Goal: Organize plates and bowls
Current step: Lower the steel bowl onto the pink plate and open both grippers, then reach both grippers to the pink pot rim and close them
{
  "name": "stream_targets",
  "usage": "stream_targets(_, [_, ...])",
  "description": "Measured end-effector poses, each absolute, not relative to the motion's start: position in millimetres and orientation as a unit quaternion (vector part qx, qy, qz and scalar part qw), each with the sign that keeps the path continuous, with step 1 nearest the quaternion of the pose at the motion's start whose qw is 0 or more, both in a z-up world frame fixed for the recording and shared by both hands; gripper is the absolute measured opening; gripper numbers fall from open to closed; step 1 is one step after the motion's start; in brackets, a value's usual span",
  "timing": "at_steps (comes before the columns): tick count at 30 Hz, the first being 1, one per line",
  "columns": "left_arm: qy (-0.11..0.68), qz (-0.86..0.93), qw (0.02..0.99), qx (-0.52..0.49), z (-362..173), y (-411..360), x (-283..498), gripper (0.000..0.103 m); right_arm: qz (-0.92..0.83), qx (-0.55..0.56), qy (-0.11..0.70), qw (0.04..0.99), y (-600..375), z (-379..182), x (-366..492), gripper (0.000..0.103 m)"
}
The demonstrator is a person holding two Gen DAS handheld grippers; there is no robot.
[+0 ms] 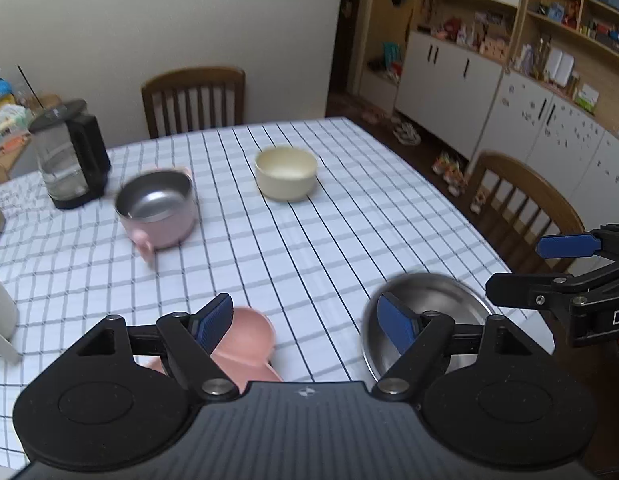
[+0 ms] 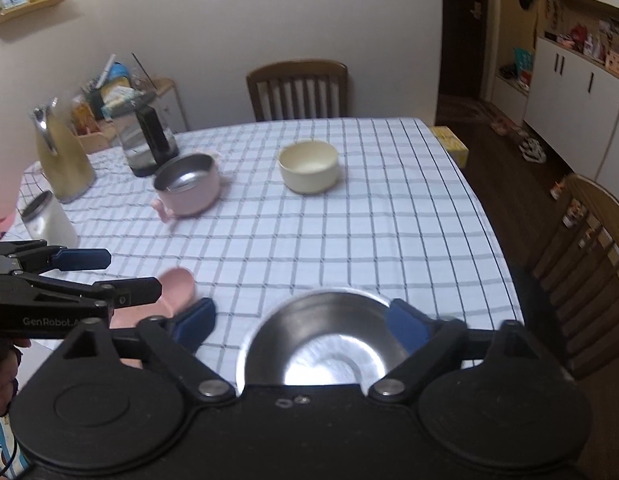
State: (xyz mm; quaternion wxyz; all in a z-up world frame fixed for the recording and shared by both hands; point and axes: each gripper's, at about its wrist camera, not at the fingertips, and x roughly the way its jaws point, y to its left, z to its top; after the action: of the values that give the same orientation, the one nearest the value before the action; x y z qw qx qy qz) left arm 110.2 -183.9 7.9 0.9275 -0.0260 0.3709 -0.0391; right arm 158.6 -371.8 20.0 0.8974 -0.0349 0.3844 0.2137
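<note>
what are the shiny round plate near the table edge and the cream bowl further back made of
The shiny round plate looks like stainless steel, polished: it mirrors the light in bright glare. The cream bowl looks matte, with thick walls and no glare, probably plastic or a fibre composite, though glazeless ceramic cannot be ruled out.

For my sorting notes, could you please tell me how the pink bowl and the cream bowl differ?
The pink bowl has a shiny metal inside and side handles; the cream bowl is cream throughout, with no handles visible. The pink bowl sits nearer the kettle; the cream bowl sits mid-table. Both stand upright and look empty.
</note>
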Motion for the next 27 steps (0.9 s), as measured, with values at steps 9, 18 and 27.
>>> stream_targets(9, [0.347,0.005,0.937,-0.036,25.9,-148.8,136.1,0.087,0.243,-0.047,0.364,0.898,-330.2,41.6,189.6,0.103])
stream_targets(18, [0.348,0.057,0.935,-0.046,26.2,-106.3,185.3,0.087,0.264,-0.060,0.365,0.891,-284.6,39.2,243.3,0.103])
stream_targets(27, [0.379,0.104,0.918,-0.054,3.7,-56.5,247.6,0.087,0.280,-0.076,0.381,0.878,-236.0,21.5,303.0,0.103])
